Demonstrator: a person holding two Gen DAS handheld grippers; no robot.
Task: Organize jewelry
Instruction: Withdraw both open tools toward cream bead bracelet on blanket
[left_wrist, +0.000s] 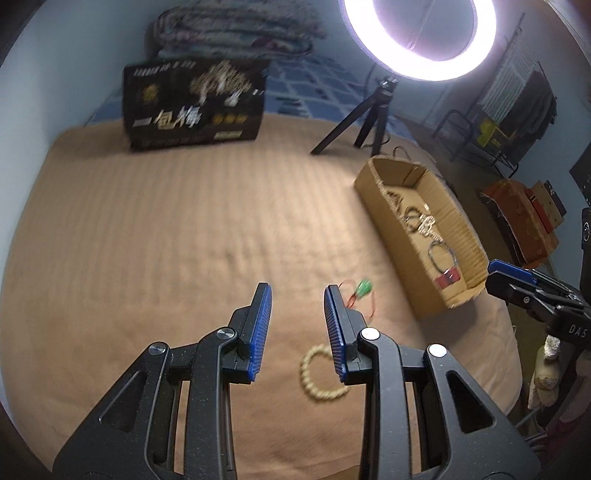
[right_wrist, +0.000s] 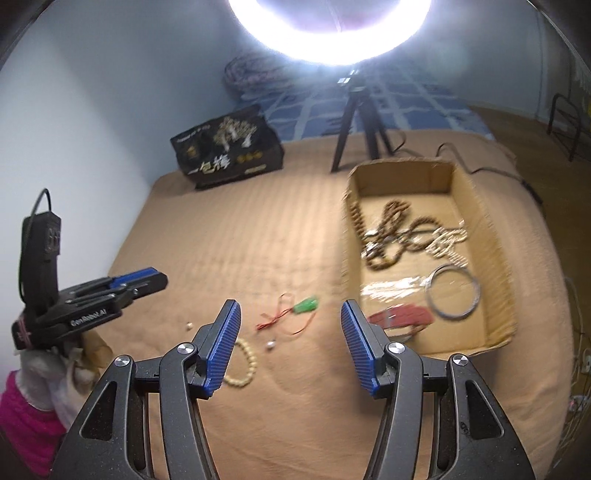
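Organizing jewelry — most pieces already inside the cardboard box (right_wrist: 495, 332): brown bead strands (right_wrist: 391, 236), a metal bangle (right_wrist: 454, 291), a red tassel (right_wrist: 402, 317). Still out on the tan blanket (right_wrist: 258, 236), all on the near-left side of the box: a green pendant on red cord (right_wrist: 306, 305) just beside the box wall, a cream bead bracelet (right_wrist: 245, 363) a little farther from the box, two loose pearls (right_wrist: 270, 345) near the cord.

Right gripper (right_wrist: 290, 345): parted fairly wide, nothing between the pads, hanging over the pendant and bracelet. Left gripper (left_wrist: 297, 330): parted narrowly, empty too, above the same patch with the bracelet partly hidden behind its right finger.

Likely step in hand: fetching the next loose piece. Best done by picking one target per gripper to avoid a clash, since both point at the same small cluster. For the pendant — better to pinch the solid green body than the thin cord, which could slip out or drag a pearl along. For the bracelet, straddle one arc of beads and close gently, pressing lightly into the soft blanket. Pearls: small, round, prone to rolling; probably last.

Beyond the box: a tripod (right_wrist: 354, 129) carrying a glaring ring light (right_wrist: 332, 44), with a cable trailing past the far corner. Farther left of the box, a black printed bag (right_wrist: 225, 147) against the wall. Neither blocks the short carry to the box; only its raised near wall needs clearing.
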